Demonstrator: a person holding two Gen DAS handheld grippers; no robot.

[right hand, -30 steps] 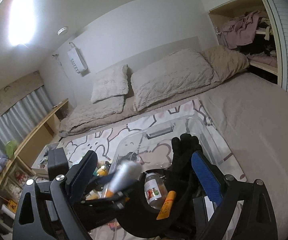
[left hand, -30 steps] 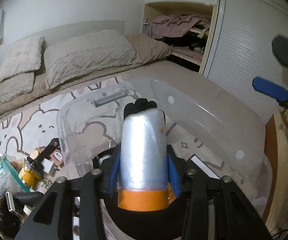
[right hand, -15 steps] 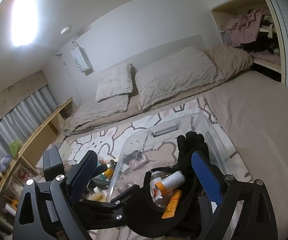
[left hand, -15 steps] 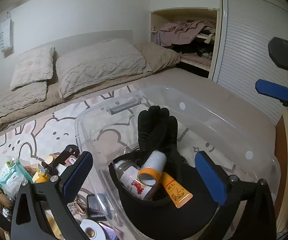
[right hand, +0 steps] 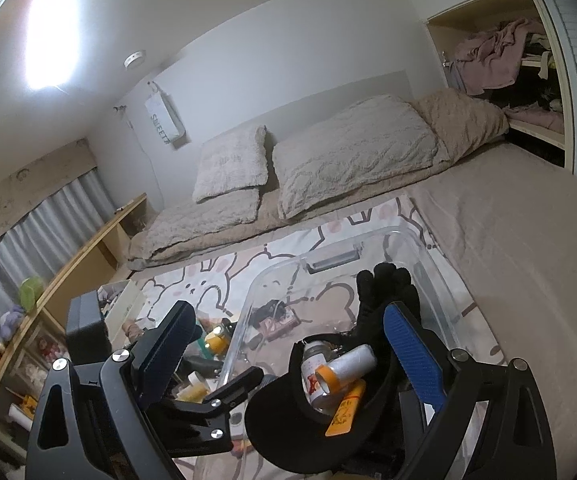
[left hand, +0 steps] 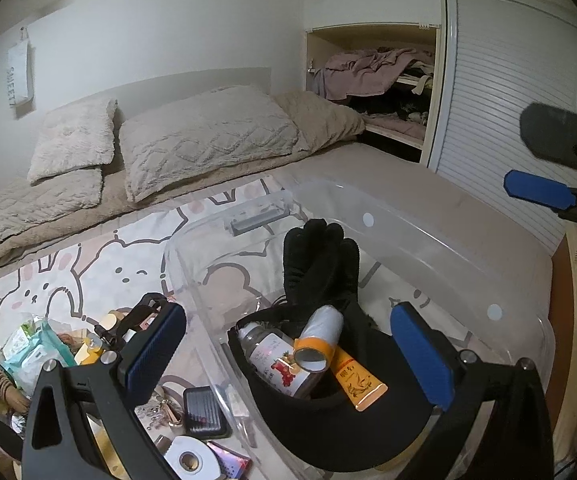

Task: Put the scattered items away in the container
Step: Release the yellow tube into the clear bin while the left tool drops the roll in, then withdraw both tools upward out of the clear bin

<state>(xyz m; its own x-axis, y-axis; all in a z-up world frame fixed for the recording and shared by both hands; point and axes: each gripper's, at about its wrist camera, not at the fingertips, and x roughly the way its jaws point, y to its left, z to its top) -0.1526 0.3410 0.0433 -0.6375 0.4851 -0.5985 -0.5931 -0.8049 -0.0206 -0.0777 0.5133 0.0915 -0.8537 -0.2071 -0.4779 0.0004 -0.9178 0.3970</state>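
Indoors, on a bed (left hand: pixel 440 188) spread with a bunny-print sheet, the left gripper (left hand: pixel 288 344) hangs with its jaws spread wide and nothing between them, having just been opening; below it the silver cylinder with an orange band (left hand: pixel 318 338) lies inside an upturned black cap (left hand: pixel 328 432) in the clear plastic container (left hand: pixel 428 236). Beside the cylinder in the cap sit a small labelled bottle (left hand: pixel 274 362) at its 9 o'clock and an orange tube (left hand: pixel 354 376) at its 4 o'clock, both touching it. A black glove (left hand: pixel 320 264) stands at 12 o'clock from the cap. The right gripper (right hand: pixel 284 352) is likewise wide open and empty over the same cap. Scattered items (left hand: pixel 48 352) remain on the sheet at the container's 8 o'clock, among them a roll of white tape (left hand: pixel 190 458) and a dark ribbed case (left hand: pixel 204 412).
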